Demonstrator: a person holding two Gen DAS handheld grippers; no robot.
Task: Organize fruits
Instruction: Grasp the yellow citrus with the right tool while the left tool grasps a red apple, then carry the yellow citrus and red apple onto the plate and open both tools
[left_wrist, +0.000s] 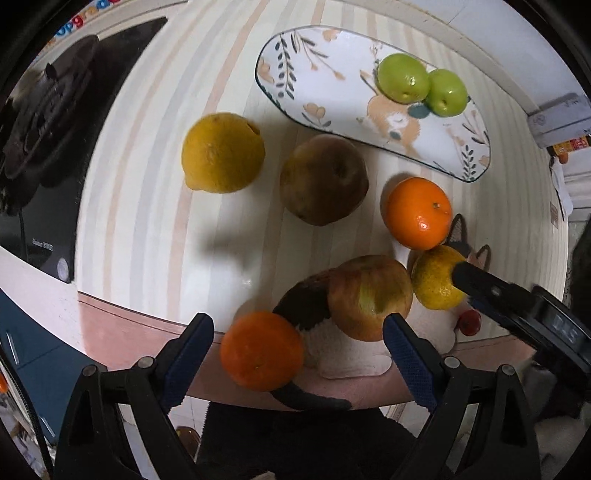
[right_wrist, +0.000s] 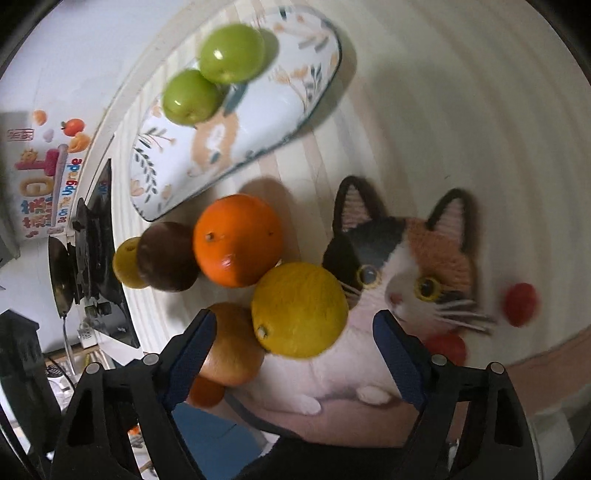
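My left gripper (left_wrist: 297, 328) is open and points down over an orange (left_wrist: 262, 350) at the table's front edge, with a red-yellow apple (left_wrist: 369, 295) just beyond it. My right gripper (right_wrist: 295, 325) is open around a small yellow citrus (right_wrist: 299, 310); its pads do not touch the fruit. A floral plate (left_wrist: 280, 103) holds two green fruits (left_wrist: 402, 77). On the table lie a big yellow citrus (left_wrist: 221, 153), a brown fruit (left_wrist: 323, 179) and another orange (left_wrist: 417, 212). In the right wrist view the plate (right_wrist: 258, 147) is at the upper left.
A cat-shaped mat (right_wrist: 406, 251) with red pom-poms (right_wrist: 521, 302) lies under the near fruits. A black stove (left_wrist: 55, 147) stands at the left. The table's pink front edge (left_wrist: 129, 332) is close below the left gripper. A box (left_wrist: 557, 118) sits at the far right.
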